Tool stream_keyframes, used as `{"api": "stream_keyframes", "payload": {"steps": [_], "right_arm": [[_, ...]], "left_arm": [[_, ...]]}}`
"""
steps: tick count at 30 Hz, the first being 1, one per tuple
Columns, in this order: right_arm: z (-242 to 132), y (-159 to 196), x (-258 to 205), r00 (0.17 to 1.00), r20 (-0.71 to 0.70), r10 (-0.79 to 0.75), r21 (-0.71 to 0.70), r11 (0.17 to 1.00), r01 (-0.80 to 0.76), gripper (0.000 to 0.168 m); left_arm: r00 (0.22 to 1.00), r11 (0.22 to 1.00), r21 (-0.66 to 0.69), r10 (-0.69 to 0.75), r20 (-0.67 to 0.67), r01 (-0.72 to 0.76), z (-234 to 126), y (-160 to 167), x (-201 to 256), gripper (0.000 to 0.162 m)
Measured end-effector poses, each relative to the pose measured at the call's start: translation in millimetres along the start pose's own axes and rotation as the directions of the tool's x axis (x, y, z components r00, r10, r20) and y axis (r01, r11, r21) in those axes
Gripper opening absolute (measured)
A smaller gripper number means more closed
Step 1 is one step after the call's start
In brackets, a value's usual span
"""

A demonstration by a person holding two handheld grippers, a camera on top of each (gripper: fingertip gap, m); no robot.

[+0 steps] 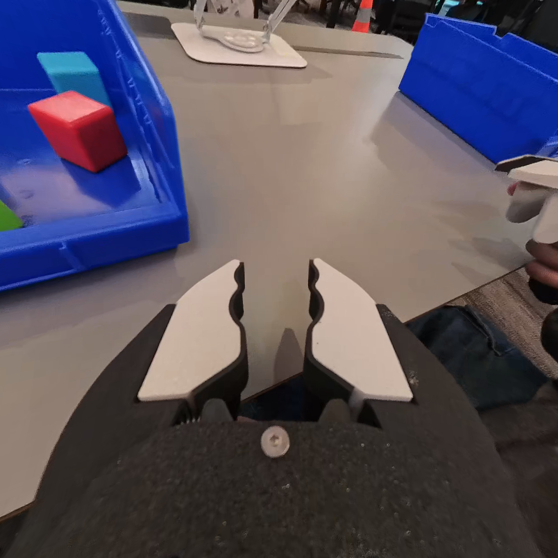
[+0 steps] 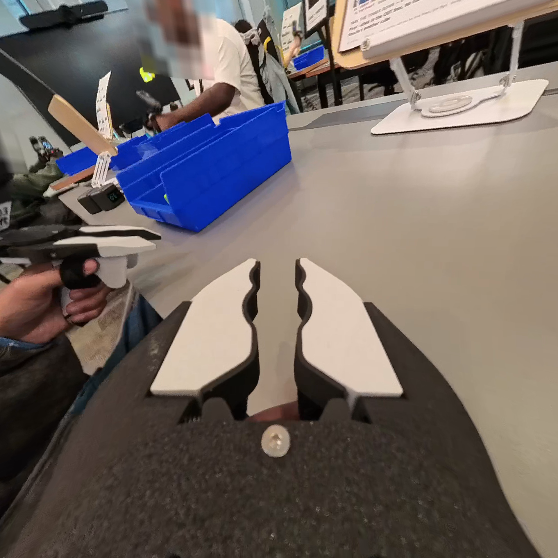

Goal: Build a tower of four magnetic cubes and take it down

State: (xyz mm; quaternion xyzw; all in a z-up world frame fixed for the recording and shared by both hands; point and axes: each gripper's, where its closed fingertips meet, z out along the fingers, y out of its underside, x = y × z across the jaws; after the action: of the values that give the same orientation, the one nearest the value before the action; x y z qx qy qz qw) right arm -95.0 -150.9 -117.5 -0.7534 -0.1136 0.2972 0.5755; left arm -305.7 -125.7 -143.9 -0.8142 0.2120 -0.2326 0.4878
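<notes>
In the left view, the left gripper [image 1: 275, 265] hangs over the bare surface [image 1: 287, 157] with fingers apart and empty, and the red cube [image 1: 79, 129], a teal cube [image 1: 75, 75] and a green cube [image 1: 7, 217] sit in the bin [image 1: 126, 238] beside it. In the right view, the right gripper [image 2: 277, 264] also has its fingers apart and empty, far from that bin. The cubes look hard, light and smooth, so I would pinch one on two flat sides, and they may snap together.

Table [image 1: 271, 151]: one bin [image 1: 163, 187] on the left w/ 3 blocks in it, back block [image 1: 72, 72], middle block [image 1: 78, 129] in front of it, near block [image 1: 7, 217] at the edge. Other bin [image 1: 477, 90] on the right. Stand [image 1: 241, 45] at the back, btwn the bins.
</notes>
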Motion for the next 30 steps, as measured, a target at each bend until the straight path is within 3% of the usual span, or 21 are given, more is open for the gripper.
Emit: {"api": "stream_keyframes", "payload": {"steps": [2,6,10,14,19,24,30], "right_arm": [[-0.4,-0.1,0.5,0.998,0.010,0.059,0.010,0.998,-0.059,0.021],[-1.6,-1.9,-9.4,0.997,0.053,0.059,0.018,0.998,-0.060,0.020],[-1.4,0.6,-16.7,0.997,0.065,0.034,0.007,0.999,-0.034,0.020],[-0.7,3.7,-17.3,0.998,0.056,-0.002,-0.011,1.000,0.003,0.020],[-2.3,3.9,-15.8,0.998,0.058,-0.003,-0.018,1.000,0.004,0.020],[-2.7,4.1,-13.2,0.998,0.064,0.010,-0.025,1.000,-0.009,0.020],[-1.1,6.4,-15.4,0.997,0.074,0.007,-0.039,0.999,-0.004,0.020]], "left_arm": [[1.000,1.000,-0.006,-0.026,0.005,0.026,-5.1,-9.7,-8.8,0.043],[0.992,0.997,0.059,0.039,0.121,-0.047,-34.6,-68.2,-57.0,0.047],[0.926,0.982,-0.141,0.168,0.339,-0.126,-43.8,-100.5,-135.6,0.052],[0.872,0.913,-0.407,0.213,0.440,-0.018,-26.1,-94.3,-189.0,0.054],[0.936,0.824,-0.564,0.242,0.255,-0.059,15.0,-84.0,-199.7,0.055],[0.911,0.603,-0.743,0.411,-0.023,-0.291,10.3,-63.4,-205.6,0.058],[0.886,0.416,-0.825,0.419,-0.199,-0.382,14.0,-31.9,-211.4,0.058]]}}
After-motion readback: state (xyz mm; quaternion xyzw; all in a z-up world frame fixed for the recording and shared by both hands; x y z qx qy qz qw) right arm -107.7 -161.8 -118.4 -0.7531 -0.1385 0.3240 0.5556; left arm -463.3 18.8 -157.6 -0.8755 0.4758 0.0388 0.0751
